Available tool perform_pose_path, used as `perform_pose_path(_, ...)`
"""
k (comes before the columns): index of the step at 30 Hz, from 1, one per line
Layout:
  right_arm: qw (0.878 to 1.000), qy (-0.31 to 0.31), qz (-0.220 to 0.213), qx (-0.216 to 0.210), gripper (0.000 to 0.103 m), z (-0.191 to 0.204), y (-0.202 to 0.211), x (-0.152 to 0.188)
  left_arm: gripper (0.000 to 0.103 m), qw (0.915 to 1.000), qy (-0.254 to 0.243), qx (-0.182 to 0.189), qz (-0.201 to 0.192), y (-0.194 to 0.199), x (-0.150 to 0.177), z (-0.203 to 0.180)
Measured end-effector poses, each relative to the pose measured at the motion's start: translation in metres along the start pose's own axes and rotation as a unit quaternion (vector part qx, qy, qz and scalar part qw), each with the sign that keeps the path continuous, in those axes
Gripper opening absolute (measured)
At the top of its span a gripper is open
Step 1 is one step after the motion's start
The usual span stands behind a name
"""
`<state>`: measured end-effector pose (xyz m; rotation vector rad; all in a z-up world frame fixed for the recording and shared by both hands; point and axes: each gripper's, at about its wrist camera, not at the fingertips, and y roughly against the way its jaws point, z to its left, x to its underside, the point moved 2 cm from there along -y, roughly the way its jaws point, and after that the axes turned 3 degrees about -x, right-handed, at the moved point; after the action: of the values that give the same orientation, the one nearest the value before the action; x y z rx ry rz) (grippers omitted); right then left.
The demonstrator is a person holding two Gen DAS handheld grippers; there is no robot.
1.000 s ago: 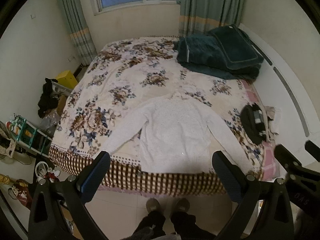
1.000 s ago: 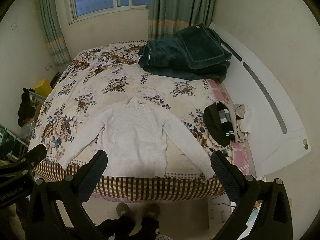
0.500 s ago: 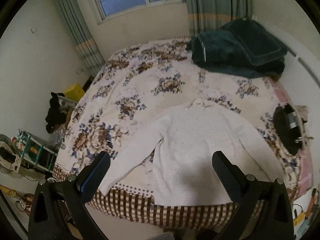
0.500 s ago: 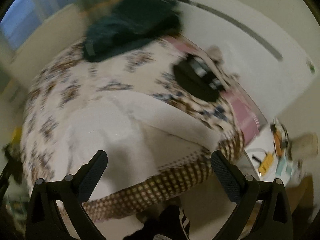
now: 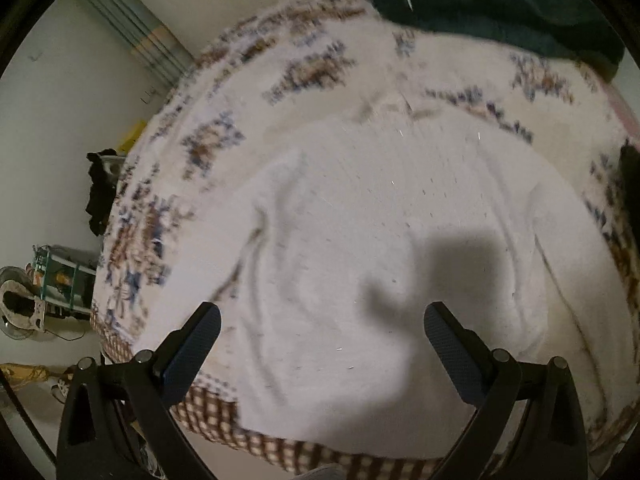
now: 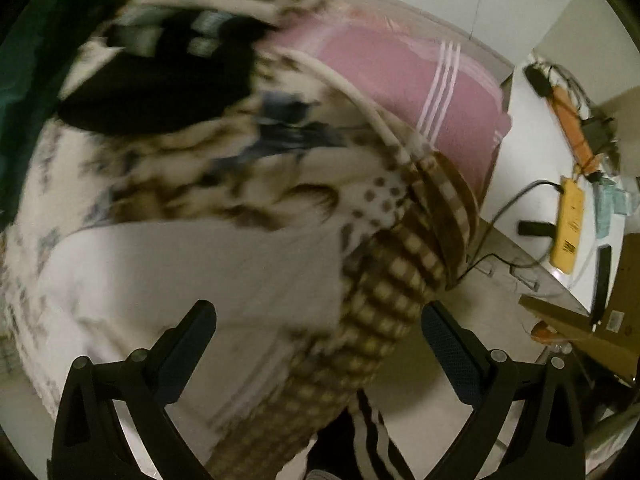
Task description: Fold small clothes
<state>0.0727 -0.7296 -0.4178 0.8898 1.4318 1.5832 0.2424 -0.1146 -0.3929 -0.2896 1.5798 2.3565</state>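
Observation:
A white knit sweater (image 5: 360, 248) lies flat on the floral bedspread (image 5: 240, 80), hem toward the bed's near edge. My left gripper (image 5: 320, 332) is open and empty, hovering close above the sweater's lower body. My right gripper (image 6: 318, 328) is open and empty above the sweater's right sleeve (image 6: 180, 280), near the bed's near right corner. The right wrist view is blurred.
A dark green blanket (image 5: 500, 4) lies at the head of the bed. A black garment (image 6: 160, 80) lies on the bed's right side by a pink sheet (image 6: 400, 88). A yellow power strip (image 6: 568, 224) and cables lie on the floor at right.
Both grippers have dropped toward the bed. The left moved in over the sweater's body. The right swung right and down to the sleeve end near the bed's corner.

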Motion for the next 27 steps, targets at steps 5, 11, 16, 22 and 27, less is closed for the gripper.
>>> perform_pose_path(5,0.997,-0.004,0.065,0.031,0.103,-0.012,-0.091,-0.012,0.103,0.9993,-0.018,-0.008,0.031,-0.05,0.001,-0.041)
perform_pose_path(11,0.996,-0.04,0.08,0.011,0.094,-0.005,-0.146,-0.008,0.103,0.9984,-0.036,-0.002,0.044,-0.1,-0.004,-0.064)
perform_pose_path(16,0.999,-0.001,0.042,0.022,0.011,0.02,-0.126,0.002,0.103,0.9983,-0.042,0.004,0.04,-0.121,-0.01,-0.069)
perform_pose_path(22,0.998,0.04,-0.044,0.019,0.008,0.047,-0.069,-0.015,0.103,0.9987,-0.021,0.012,0.044,-0.126,-0.019,-0.051)
perform_pose_path(27,0.99,0.023,-0.135,0.016,0.008,0.054,-0.006,-0.066,0.103,0.999,0.001,0.027,0.035,-0.125,-0.028,-0.037)
